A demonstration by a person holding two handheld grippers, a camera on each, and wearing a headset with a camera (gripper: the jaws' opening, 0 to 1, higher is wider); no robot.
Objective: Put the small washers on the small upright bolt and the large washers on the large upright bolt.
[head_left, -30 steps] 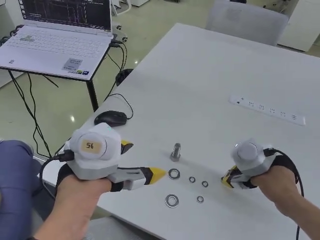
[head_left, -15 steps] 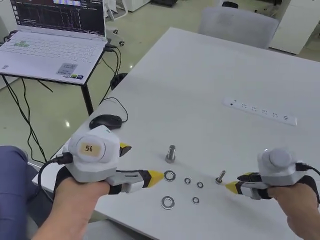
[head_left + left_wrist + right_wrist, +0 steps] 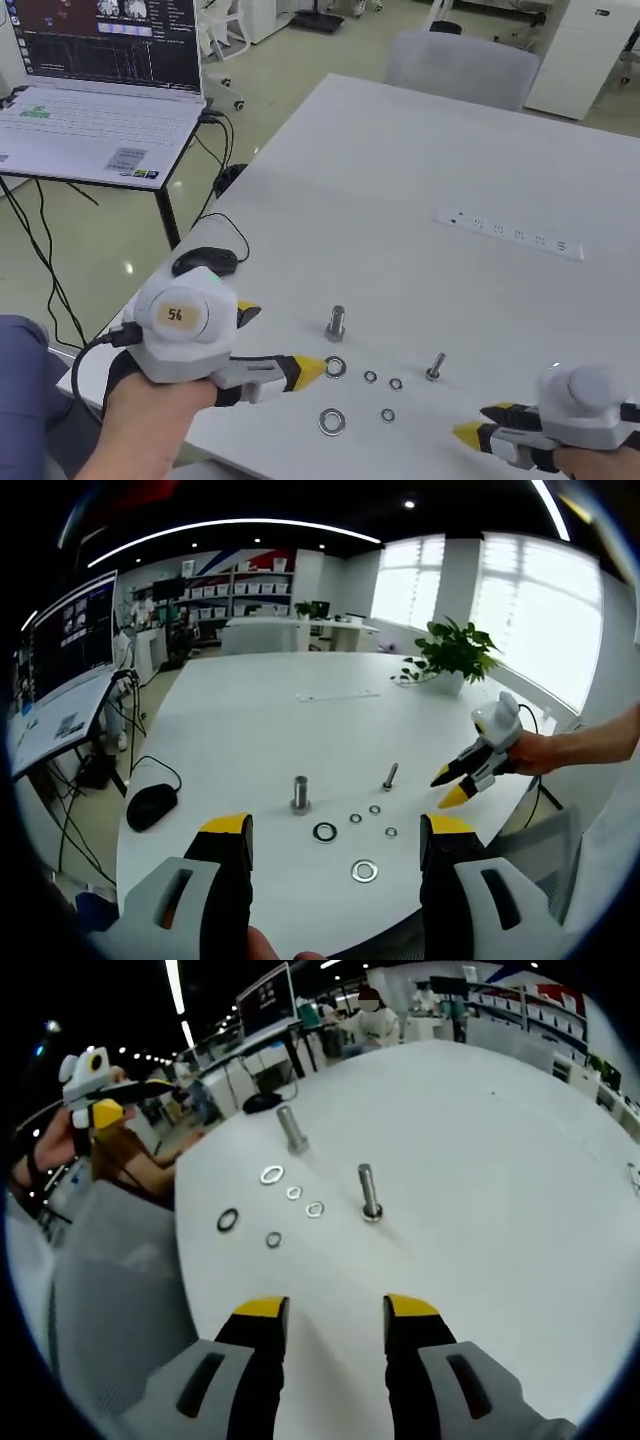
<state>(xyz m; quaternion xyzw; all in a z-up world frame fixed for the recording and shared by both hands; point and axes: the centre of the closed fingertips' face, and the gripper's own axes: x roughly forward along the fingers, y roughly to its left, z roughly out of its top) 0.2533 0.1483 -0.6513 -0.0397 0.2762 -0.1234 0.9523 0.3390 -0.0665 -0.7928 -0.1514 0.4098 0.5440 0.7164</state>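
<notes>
Silver washers and bolts, white table, black mouse, white power strip.

White surface holds large upright steel bolt, small upright steel bolt, two large washers, three small washers. Also white power strip, black mouse at its edge.

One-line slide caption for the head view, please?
Left hand-held gripper and right hand-held gripper flank large bolt, small bolt and five loose washers.
</notes>
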